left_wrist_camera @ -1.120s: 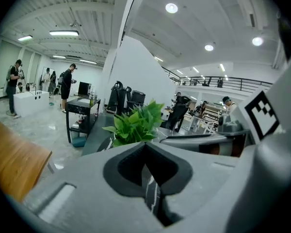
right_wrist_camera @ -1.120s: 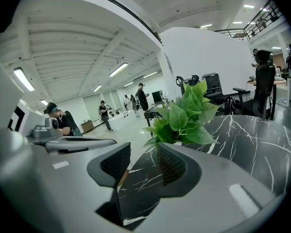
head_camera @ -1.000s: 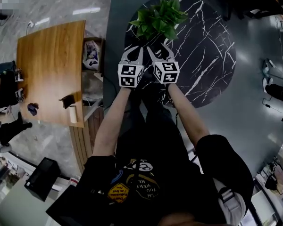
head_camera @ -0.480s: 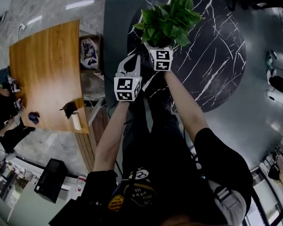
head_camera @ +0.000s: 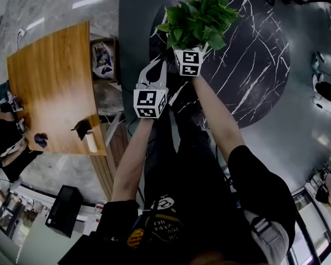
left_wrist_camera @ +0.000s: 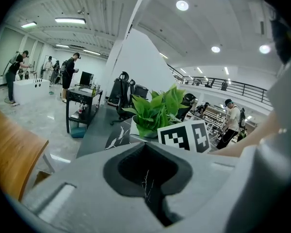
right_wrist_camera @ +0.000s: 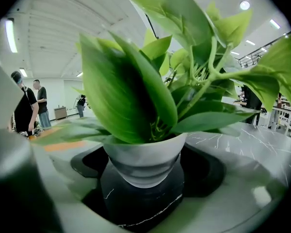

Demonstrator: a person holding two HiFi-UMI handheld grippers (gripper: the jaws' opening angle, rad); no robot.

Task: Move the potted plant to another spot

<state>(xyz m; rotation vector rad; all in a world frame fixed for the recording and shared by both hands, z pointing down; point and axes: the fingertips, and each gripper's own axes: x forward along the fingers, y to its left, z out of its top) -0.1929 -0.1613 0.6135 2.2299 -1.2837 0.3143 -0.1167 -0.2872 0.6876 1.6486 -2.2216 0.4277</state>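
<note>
Head view: both bare forearms are stretched forward from the black-shirted torso, the right reaching further than the left. The right gripper [head_camera: 191, 53] is up against the potted plant [head_camera: 197, 16], its tips tucked under the leaves and its marker cube [head_camera: 188, 63] just short of the foliage. The left gripper [head_camera: 157, 65] hangs back near the table's edge, beside and behind the right one, clear of the plant.

Right gripper view: the jaws are spread wide and have just been closing in a little. The pot [right_wrist_camera: 144, 161] sits between them with dark gaps on both sides, so there's no pad contact.

Left gripper view: the jaw tips meet, leaving only the moulded keyhole cutout between them. Nothing is held.

The plant stands on the round table [head_camera: 248, 65] near its far-left rim, as the head view shows it.

Materials:
- Table top is glossy black stone with thin white veins.
- Pot is smooth, pale and tapered, with a ribbed lower part.
- Leaves [right_wrist_camera: 131, 91] are broad, glossy green and pointed.
- Gripper jaws are matte grey.
- Rectangular wooden table [head_camera: 49, 81], off to the left, has a warm grain finish.
</note>
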